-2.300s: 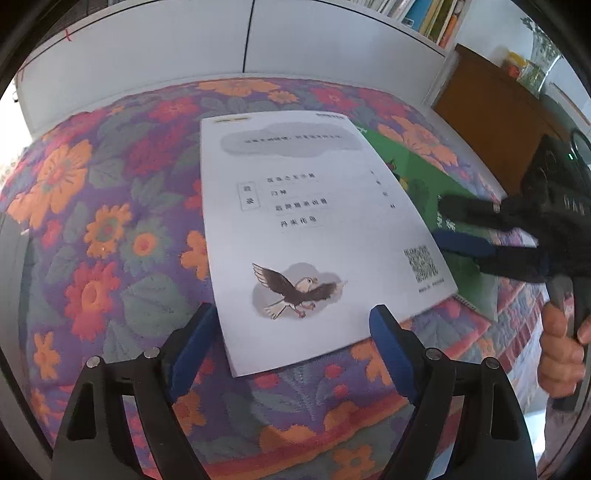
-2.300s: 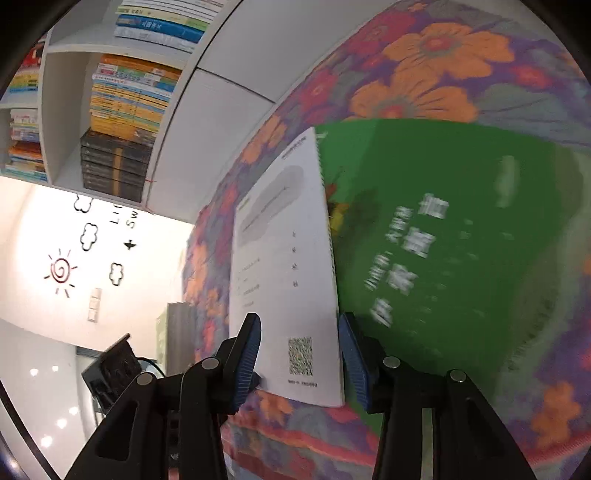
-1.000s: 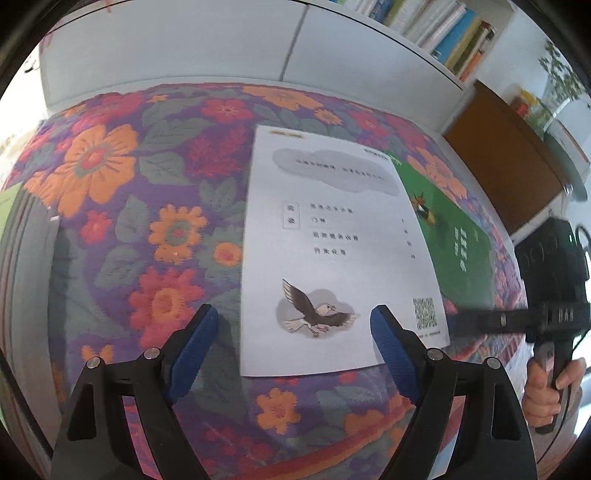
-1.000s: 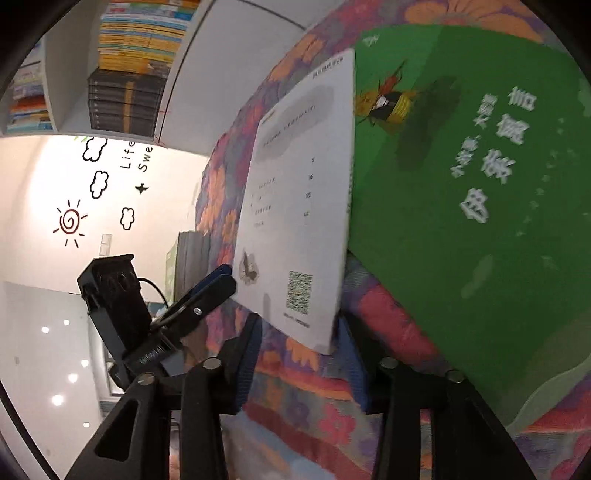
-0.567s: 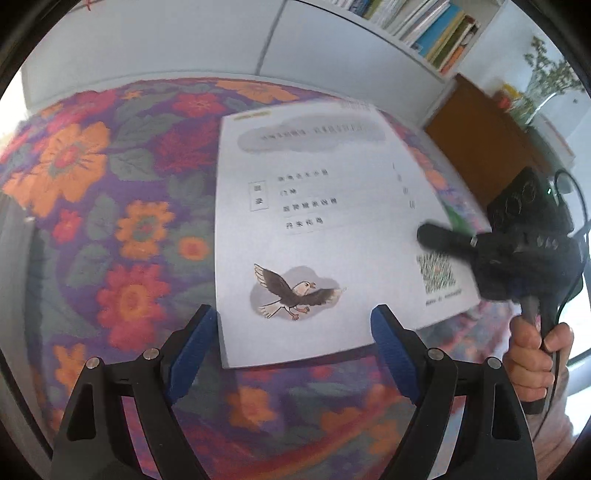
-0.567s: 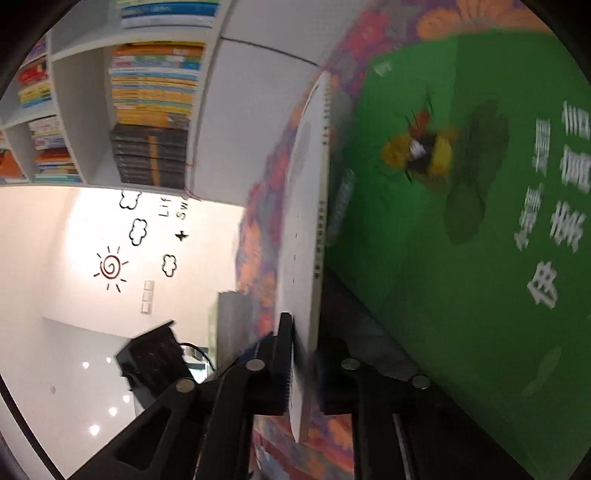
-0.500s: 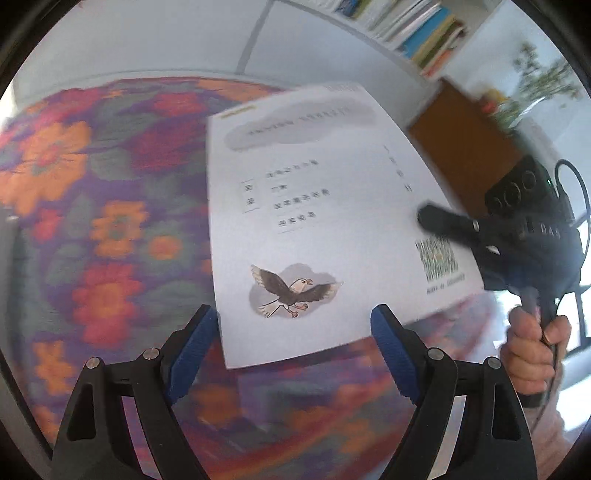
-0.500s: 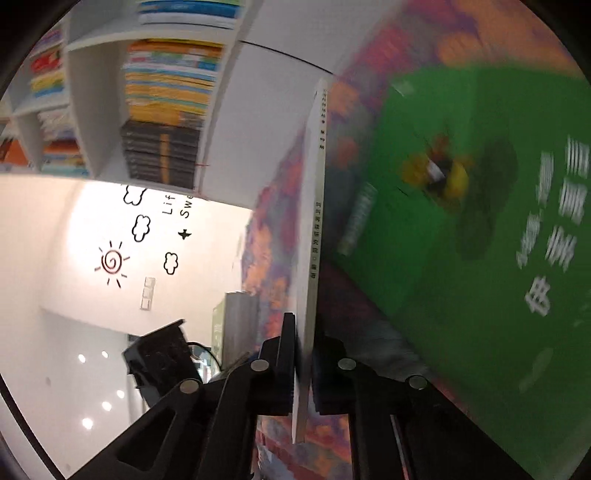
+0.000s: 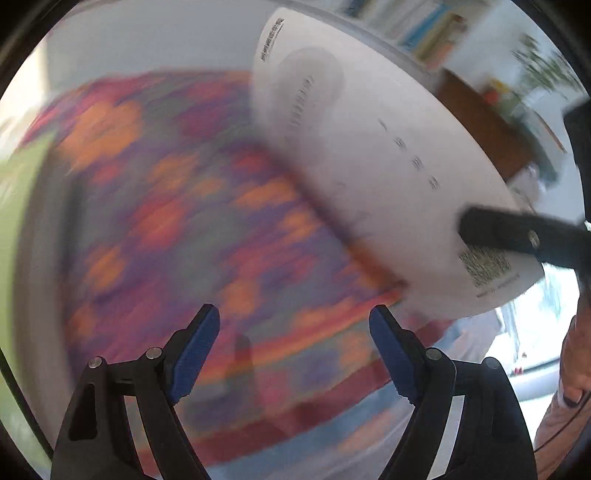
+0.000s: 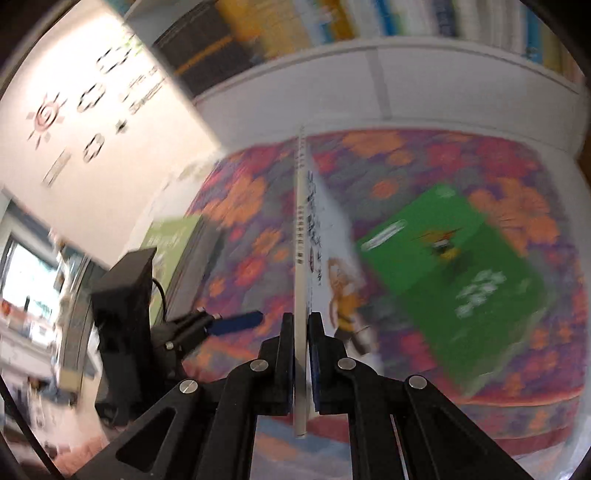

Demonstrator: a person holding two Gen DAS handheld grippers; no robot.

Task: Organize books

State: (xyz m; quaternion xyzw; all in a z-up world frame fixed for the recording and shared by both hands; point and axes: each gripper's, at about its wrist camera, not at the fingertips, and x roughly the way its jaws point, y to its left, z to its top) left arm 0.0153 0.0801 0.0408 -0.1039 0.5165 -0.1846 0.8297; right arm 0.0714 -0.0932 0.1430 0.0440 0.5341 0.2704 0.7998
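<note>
The thin white booklet (image 10: 303, 258) is off the flowered surface (image 10: 461, 155) now, carried edge-on in the air, clamped near its lower corner. It looks light and slim, a soft-cover that I would expect to bend or flap if swung by one corner alone; a hold closer to the spine, or a second grip on the opposite edge, would likely steady it. Its glossy cover may slip under a loose pinch.

The right gripper (image 10: 301, 332) has its jaws clenched tight on that booklet, pads pressed against both faces, having just closed onto it. The left gripper (image 9: 295, 328) hangs with its jaws spread wide and nothing between them, above the cloth, the booklet's white back cover (image 9: 369, 155) up and to its right.

A green book (image 10: 454, 269) lies flat on the surface, apart from the lifted one. Shelves of books (image 10: 332, 22) stand behind.
</note>
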